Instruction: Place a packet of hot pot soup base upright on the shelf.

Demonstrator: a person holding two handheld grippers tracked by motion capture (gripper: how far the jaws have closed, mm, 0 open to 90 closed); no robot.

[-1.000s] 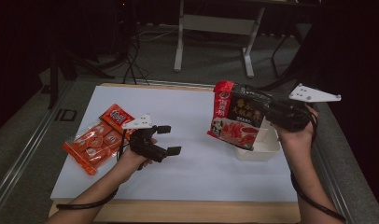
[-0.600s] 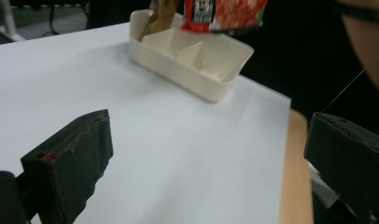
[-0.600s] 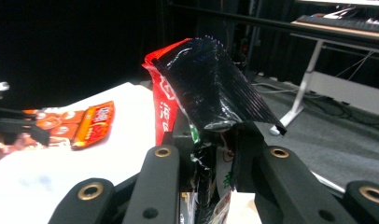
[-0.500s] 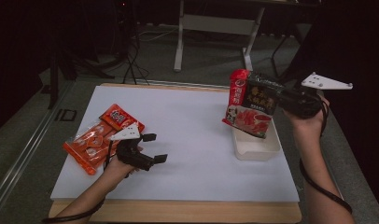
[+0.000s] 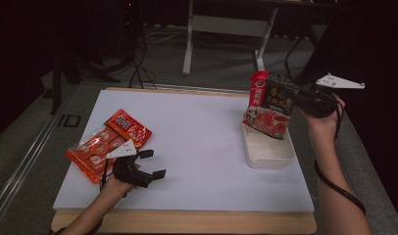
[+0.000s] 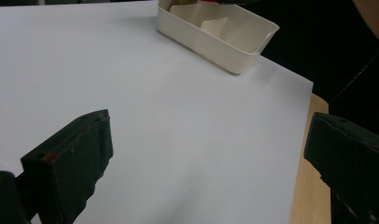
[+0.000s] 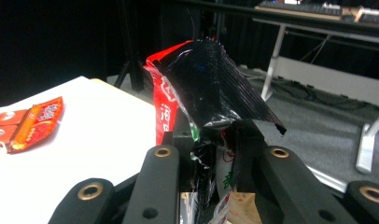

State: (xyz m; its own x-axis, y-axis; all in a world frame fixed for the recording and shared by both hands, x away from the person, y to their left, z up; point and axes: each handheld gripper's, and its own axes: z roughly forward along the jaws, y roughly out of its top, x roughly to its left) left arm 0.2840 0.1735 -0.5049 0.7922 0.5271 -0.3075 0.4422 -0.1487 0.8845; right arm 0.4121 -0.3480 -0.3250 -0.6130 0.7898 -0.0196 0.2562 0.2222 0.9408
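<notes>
Packet (image 5: 269, 106) upright, long axis vertical, in right gripper (image 5: 296, 96).

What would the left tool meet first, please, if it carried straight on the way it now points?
Probably the cream tray. The left tool is open and empty, aimed across the bare white sheet toward that tray, with nothing lying between. Depth is hard to judge, so it might graze the sheet first.

the pouch (image 5: 269, 108) was red and black, with a picture of red food on its front. the tray (image 5: 266, 152) was cream. two orange-red packets (image 5: 109, 142) bore white print. the tabletop (image 5: 197, 147) was white with a pale wood edge. both grippers' jaws were black.
</notes>
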